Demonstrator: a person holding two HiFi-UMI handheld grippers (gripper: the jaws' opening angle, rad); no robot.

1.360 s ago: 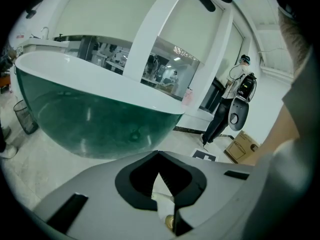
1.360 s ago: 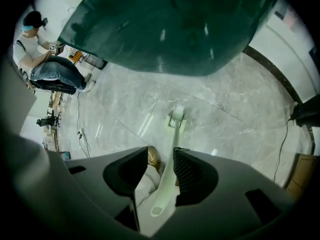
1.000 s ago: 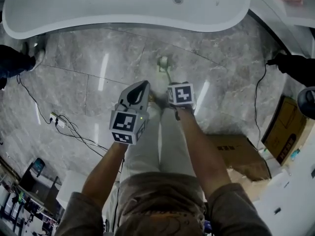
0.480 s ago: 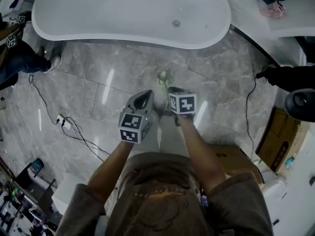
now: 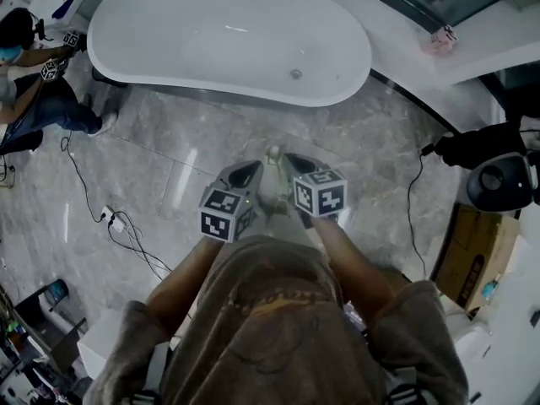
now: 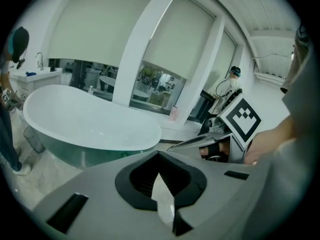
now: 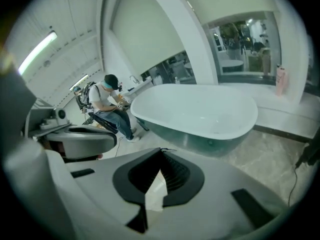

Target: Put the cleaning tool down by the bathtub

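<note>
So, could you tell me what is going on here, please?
A person stands on the marble floor facing the white bathtub, holding the left gripper and right gripper side by side, both tongs shut. A pale cleaning tool shows just beyond their tips; whether either grips it is unclear.

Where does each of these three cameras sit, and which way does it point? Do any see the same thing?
Head view: on the person's head, facing steeply down at the floor and bathtub; shows their arms, left gripper and right gripper.
Left gripper view: on the left gripper, facing along its shut jaws toward the bathtub; the right gripper shows at right.
Right gripper view: on the right gripper, facing along its shut jaws toward the bathtub; the left gripper shows at left.
Shared: all see the bathtub.
</note>
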